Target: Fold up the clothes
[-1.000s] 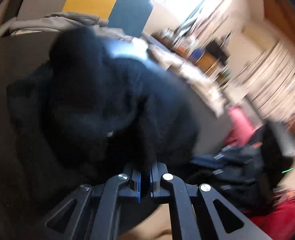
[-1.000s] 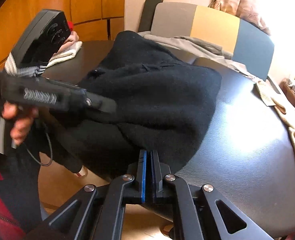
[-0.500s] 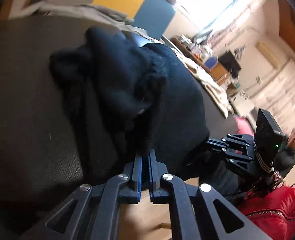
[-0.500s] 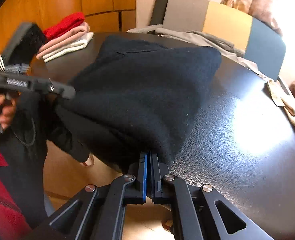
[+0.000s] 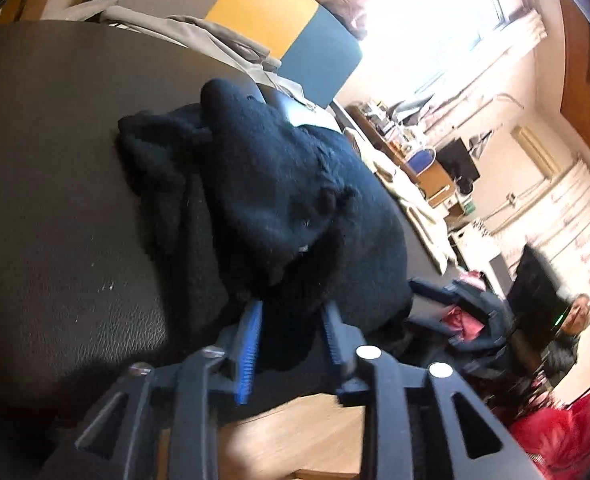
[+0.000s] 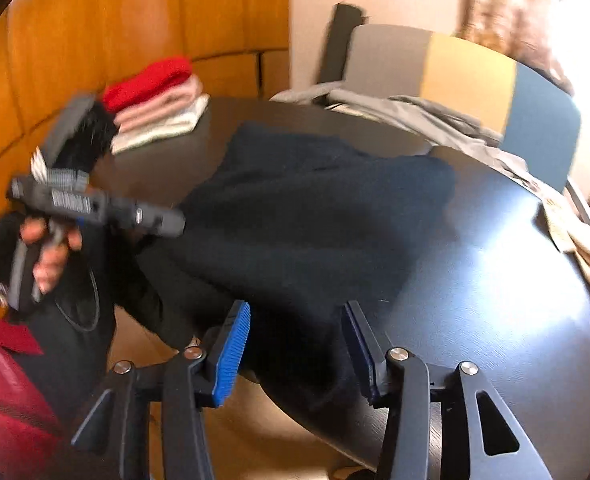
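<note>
Your left gripper (image 5: 291,332) stands spread, black sweater (image 5: 279,200) bunched between its fingers. Your right gripper (image 6: 297,344) is spread too; sweater lies on the dark round table (image 6: 495,280), hem overhanging.

Black knit sweater (image 6: 319,208): thick, fuzzy fabric, folded over into a broad slab on the dark round bench (image 6: 495,300). Near edge overhangs the bench rim and droops. From the left wrist view, its layers (image 5: 287,200) bunch in rumpled folds.
</note>
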